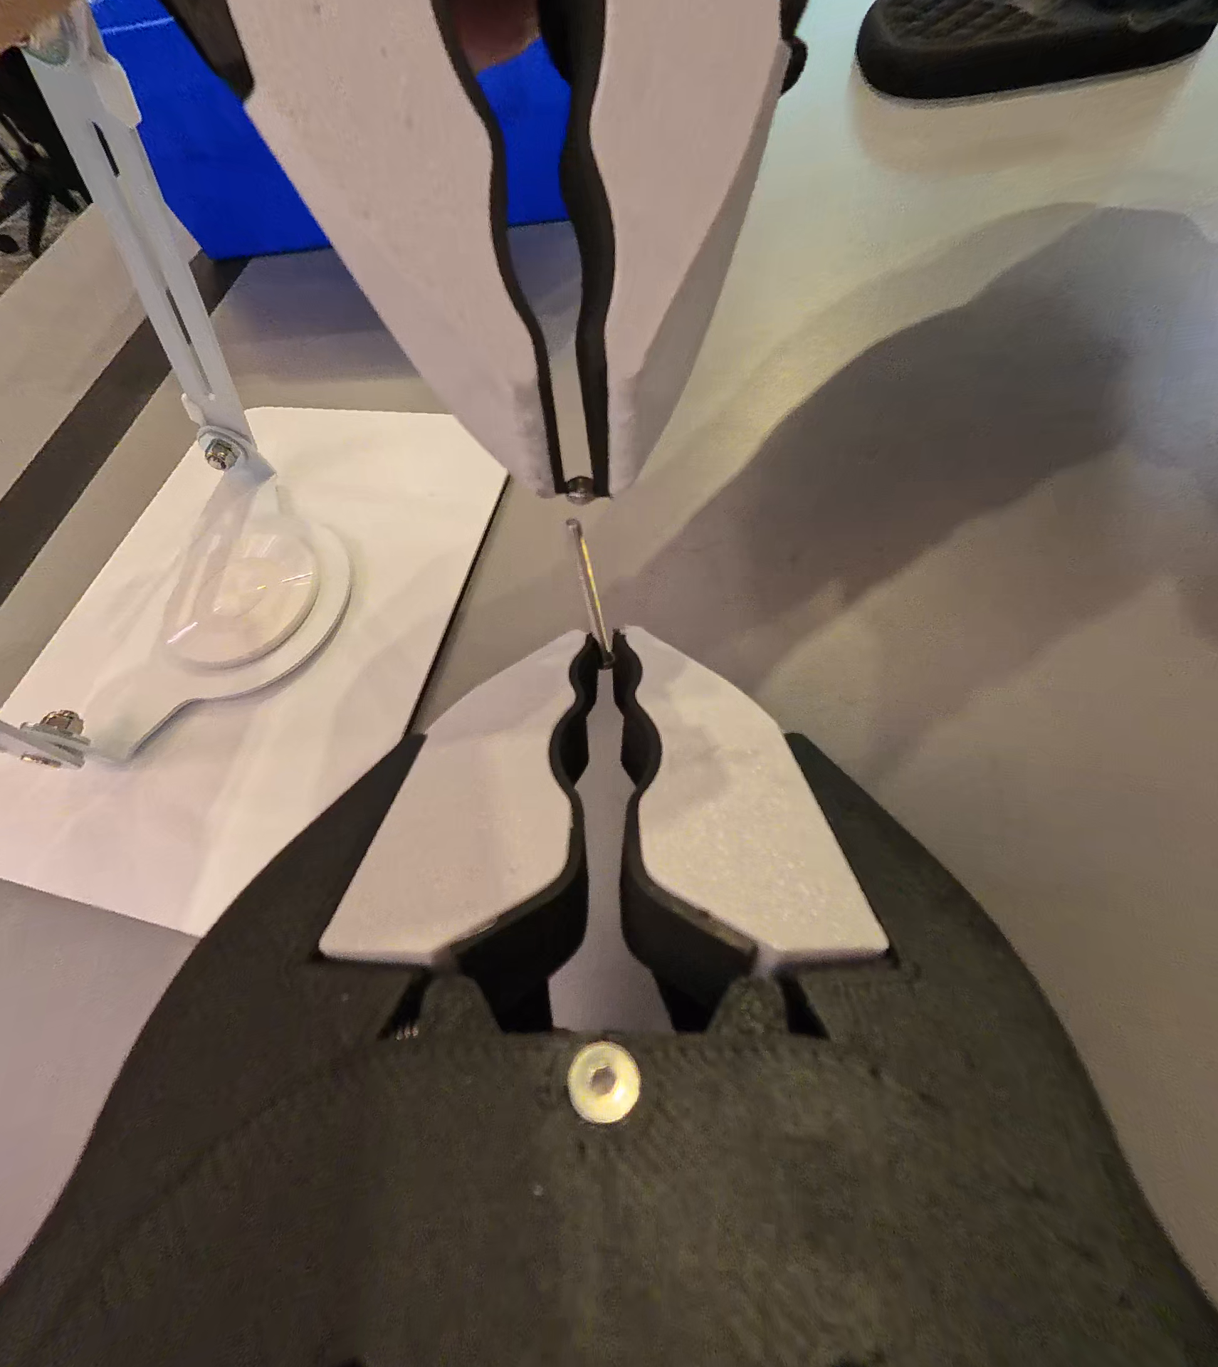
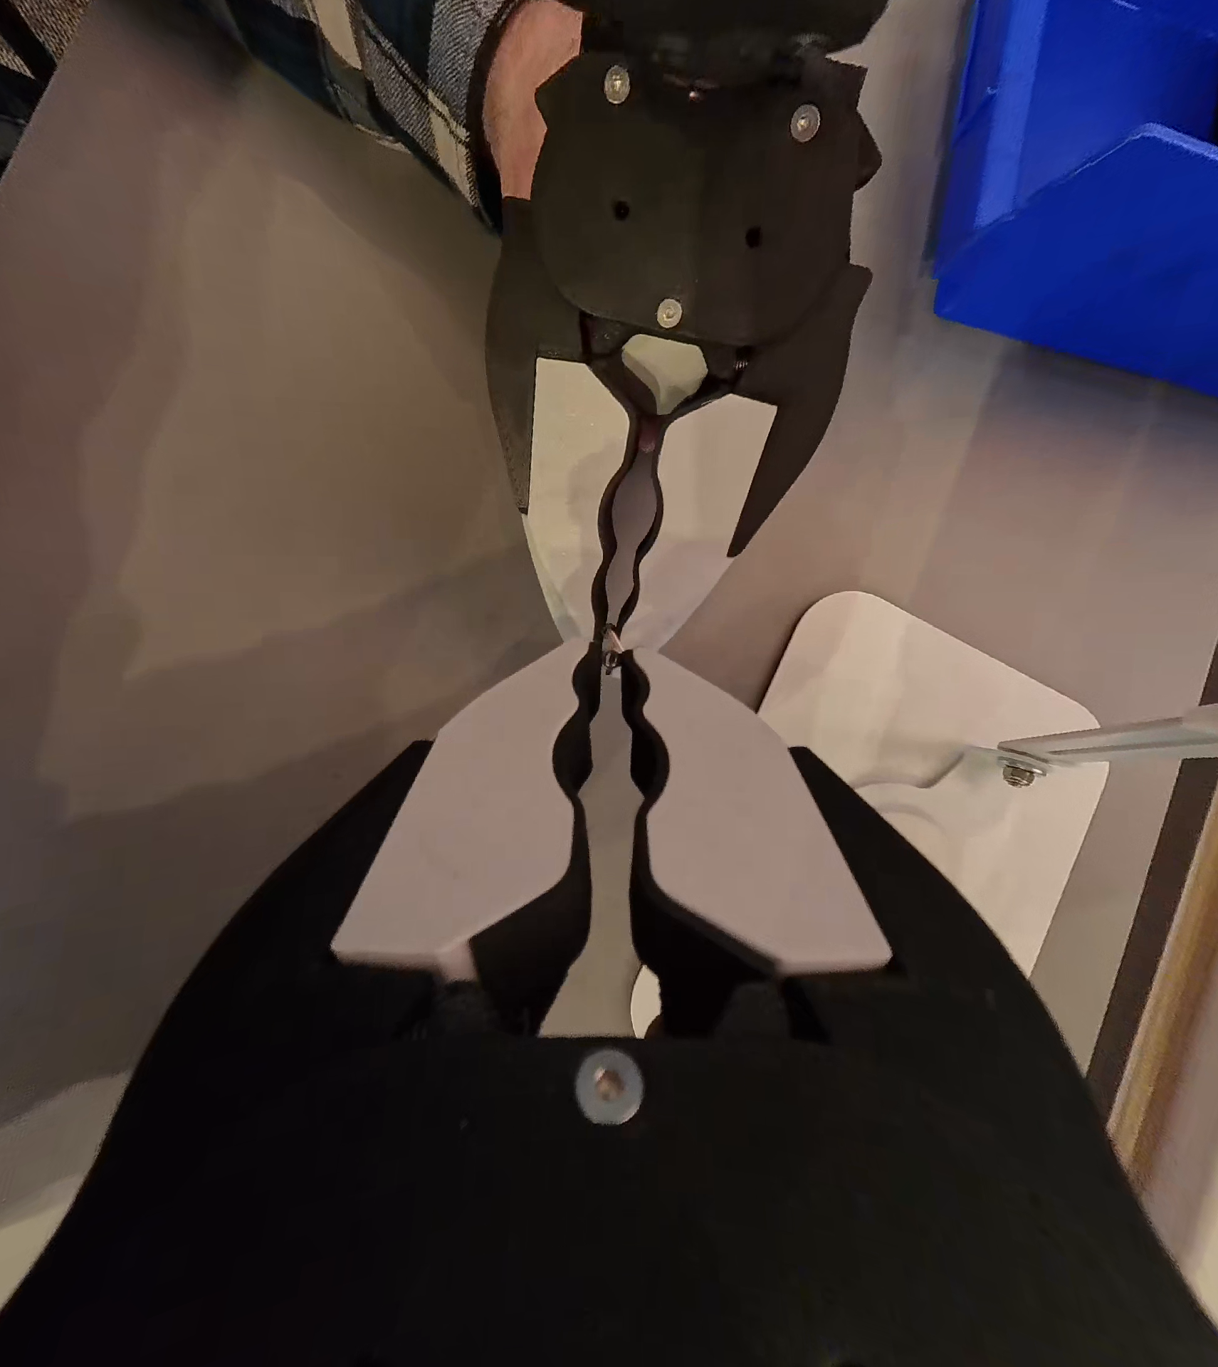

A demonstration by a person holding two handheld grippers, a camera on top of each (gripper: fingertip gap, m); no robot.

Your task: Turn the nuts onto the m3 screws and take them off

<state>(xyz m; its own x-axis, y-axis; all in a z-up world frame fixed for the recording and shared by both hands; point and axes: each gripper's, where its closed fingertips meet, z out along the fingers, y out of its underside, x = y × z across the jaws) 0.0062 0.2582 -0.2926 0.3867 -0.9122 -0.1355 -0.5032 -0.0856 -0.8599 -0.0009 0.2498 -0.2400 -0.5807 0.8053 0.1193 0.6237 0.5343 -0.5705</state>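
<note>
My left claw (image 1: pixel 600 651) pinches a thin metal rod (image 1: pixel 587 584), its free end just short of a small screw (image 1: pixel 580 486) gripped by my right claw (image 1: pixel 580 490) above the grey surface (image 1: pixel 961 666).

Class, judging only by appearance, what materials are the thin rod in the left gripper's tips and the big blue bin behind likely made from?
Thin rod: likely polished metal, silvery with a bright glint along it. Blue bin: probably moulded plastic, uniform saturated colour, matte, flat smooth walls.
</note>
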